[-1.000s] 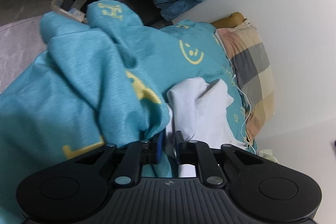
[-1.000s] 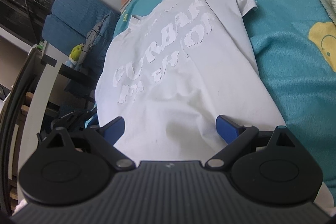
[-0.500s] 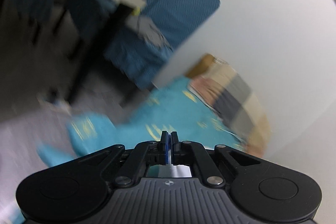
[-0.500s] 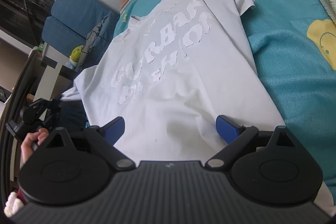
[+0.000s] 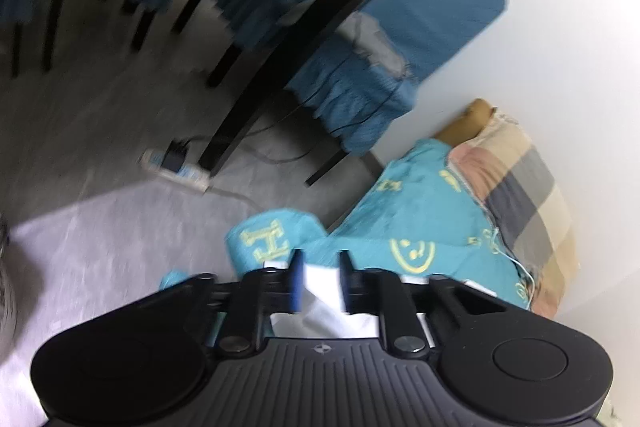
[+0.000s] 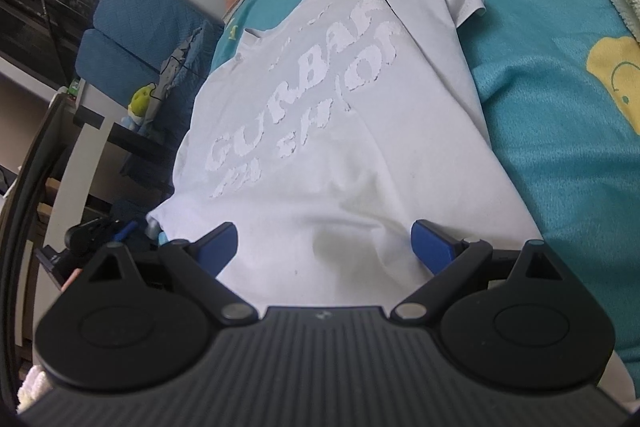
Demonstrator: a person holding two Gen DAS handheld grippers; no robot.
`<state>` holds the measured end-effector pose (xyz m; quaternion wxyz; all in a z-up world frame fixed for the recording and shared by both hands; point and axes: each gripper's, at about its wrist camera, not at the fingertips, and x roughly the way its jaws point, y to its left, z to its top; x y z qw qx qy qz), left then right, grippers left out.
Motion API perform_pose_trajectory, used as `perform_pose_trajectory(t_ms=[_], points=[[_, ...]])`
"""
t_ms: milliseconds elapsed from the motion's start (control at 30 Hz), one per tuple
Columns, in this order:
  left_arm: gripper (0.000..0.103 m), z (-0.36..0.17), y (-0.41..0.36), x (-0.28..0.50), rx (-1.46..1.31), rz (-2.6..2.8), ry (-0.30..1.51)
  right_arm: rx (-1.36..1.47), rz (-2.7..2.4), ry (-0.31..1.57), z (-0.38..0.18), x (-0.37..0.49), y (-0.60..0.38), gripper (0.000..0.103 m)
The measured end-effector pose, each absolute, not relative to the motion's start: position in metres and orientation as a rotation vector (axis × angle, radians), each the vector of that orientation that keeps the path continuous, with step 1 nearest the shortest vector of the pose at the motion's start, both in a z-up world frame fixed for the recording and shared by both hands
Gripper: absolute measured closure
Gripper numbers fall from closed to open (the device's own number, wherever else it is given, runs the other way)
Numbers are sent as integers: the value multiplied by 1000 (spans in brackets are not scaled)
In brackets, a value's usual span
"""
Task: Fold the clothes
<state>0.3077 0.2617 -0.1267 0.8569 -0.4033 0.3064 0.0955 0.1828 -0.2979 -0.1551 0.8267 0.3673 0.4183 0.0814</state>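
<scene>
Compared with 0.5 s earlier, the blue pads of the left gripper [image 5: 320, 281], then pressed together, are parted to a narrow gap, with white cloth showing between them; whether the cloth is touched cannot be told, as the frame is motion-blurred. In the right wrist view, the shirt's left corner, then drawn out over the bed edge, lies back closer to the body of the garment.

The right gripper [image 6: 324, 247] is held wide open, gripping nothing, just above the hem of the pale grey T-shirt with raised white lettering [image 6: 340, 131]. The shirt is spread flat, print up, on the teal bedspread with yellow smiley and letter motifs [image 6: 560, 155], its hem toward the camera.

A checked beige-and-grey pillow [image 5: 528, 195] is seen against the white wall [image 5: 560, 47]. Beside the bed stand blue-covered chairs [image 5: 400, 39] and a black-legged table [image 5: 280, 75]. A white power strip [image 5: 176, 171] lies on the grey floor [image 5: 100, 131].
</scene>
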Motion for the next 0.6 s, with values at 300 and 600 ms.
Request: perform_pose_trajectory(t_ms=[300,600], points=[[52,-164,256,301,-1084,78,744,776,179,894,-156,183,-297,8],[100,-157,243,311,-962,44,616,778,178,889,-155,182,-297,8]])
